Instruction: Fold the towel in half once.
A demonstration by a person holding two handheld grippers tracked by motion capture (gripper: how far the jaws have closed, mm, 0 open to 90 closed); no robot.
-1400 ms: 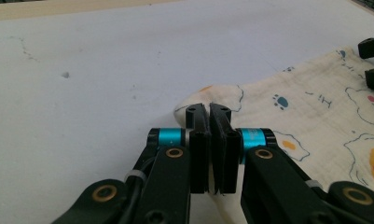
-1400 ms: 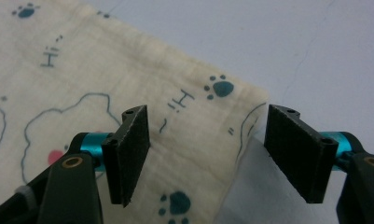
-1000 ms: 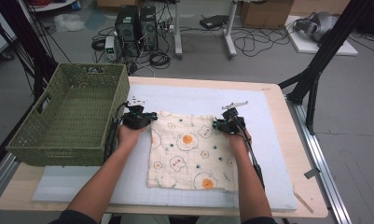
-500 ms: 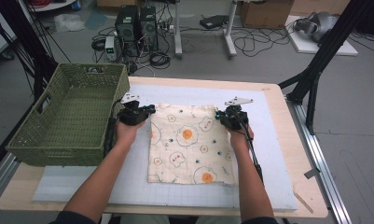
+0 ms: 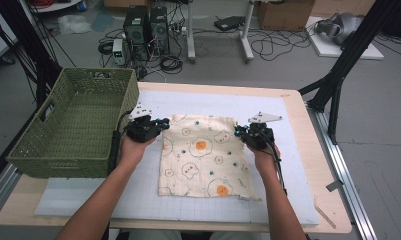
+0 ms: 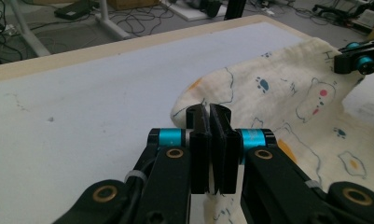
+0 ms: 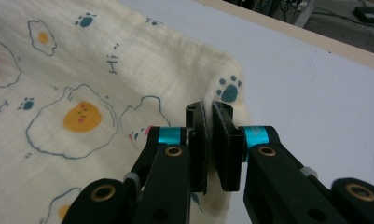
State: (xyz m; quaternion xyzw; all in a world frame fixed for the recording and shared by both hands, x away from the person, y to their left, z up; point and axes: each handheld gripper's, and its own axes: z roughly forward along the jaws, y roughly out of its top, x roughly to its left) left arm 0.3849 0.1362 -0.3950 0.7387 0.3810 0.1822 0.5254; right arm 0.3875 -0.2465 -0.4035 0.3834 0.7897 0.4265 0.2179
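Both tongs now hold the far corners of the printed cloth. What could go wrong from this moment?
1. The left tongs and right tongs pinch only thin edges of the cream cotton cloth with fried-egg prints; a corner may slip out.
2. The cloth's near edge lies on the white gridded mat and might drag or wrinkle.
3. The green woven basket stands close beside the left tongs and could be bumped.

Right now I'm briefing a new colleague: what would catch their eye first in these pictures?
A cream cloth printed with fried eggs, mid-table on the white mat. The left gripper and right gripper each pinch a far corner, jaws shut on it. A green wicker basket stands at the left.
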